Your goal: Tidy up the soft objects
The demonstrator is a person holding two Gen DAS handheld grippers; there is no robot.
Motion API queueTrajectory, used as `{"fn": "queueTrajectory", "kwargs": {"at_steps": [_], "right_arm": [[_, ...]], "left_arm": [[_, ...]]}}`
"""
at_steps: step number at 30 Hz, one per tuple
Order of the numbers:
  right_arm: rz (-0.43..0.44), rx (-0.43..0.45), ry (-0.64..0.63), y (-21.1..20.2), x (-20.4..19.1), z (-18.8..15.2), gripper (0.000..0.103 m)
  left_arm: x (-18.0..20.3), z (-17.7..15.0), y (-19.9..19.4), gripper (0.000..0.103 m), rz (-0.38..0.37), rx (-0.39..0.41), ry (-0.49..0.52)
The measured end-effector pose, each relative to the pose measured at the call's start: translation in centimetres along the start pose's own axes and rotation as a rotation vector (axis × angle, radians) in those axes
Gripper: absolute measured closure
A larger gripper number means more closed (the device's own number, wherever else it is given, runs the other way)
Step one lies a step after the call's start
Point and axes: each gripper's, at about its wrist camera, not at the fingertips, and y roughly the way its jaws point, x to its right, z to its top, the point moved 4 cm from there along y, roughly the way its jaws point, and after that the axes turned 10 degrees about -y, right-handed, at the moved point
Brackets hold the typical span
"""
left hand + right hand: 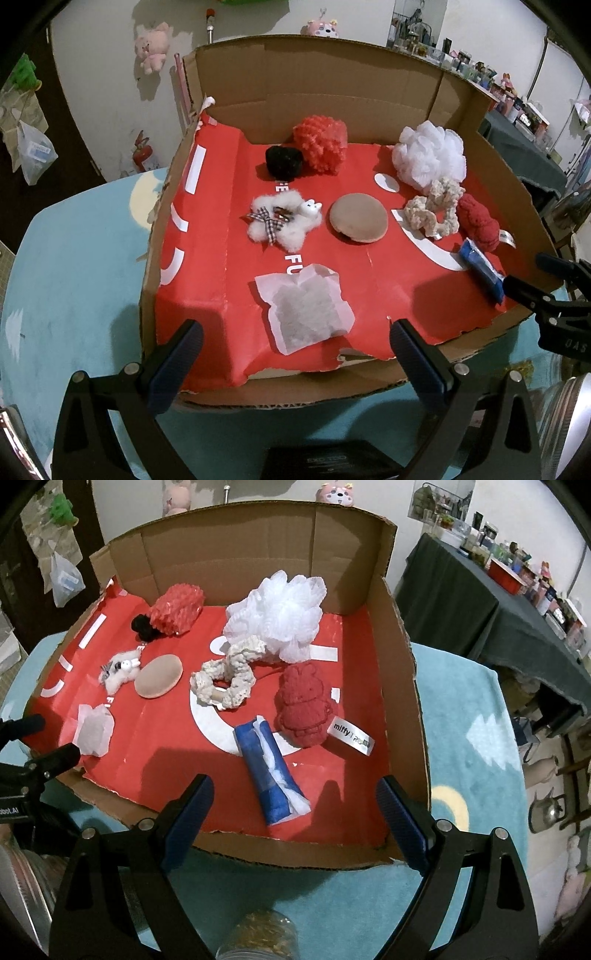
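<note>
Nearest my left gripper [293, 345], spread wide and empty, one white gauze sachet [308, 312] lies on the cardboard box [321, 79] floor, one tan puff [358, 218] behind it. From the right wrist, my right gripper [293, 797] gapes empty before one blue-and-white roll [271, 770], one red knitted doll [304, 705] just behind inside that box.

A white fabric tag [351, 738] attached to the dark red knitted toy [304, 709] is printed "miffy" in black; the characters after it are blurred and cannot be read. On the red printed liner [388, 280] of the cardboard box, partial white letters "FU" are read beside the white tissue sheet [306, 314]. "EXO TDO" is faintly marked on a black housing [327, 461] at the near edge. "DAS" appears inverted on the right gripper [561, 295].
</note>
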Motion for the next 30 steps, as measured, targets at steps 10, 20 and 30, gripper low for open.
{"fn": "queueTrajectory", "kwargs": {"at_steps": [10, 20, 30], "right_arm": [[0.001, 0.011, 0.012, -0.08, 0.19, -0.23, 0.013], [0.005, 0.023, 0.016, -0.17, 0.25, -0.31, 0.013], [0.007, 0.024, 0.017, -0.2, 0.27, -0.37, 0.013]], "left_arm": [[-0.15, 0.1, 0.17, 0.0, 0.012, 0.002, -0.001], [-0.17, 0.08, 0.18, 0.0, 0.019, 0.007, -0.001], [-0.28, 0.13, 0.2, 0.0, 0.027, 0.011, -0.002]]}}
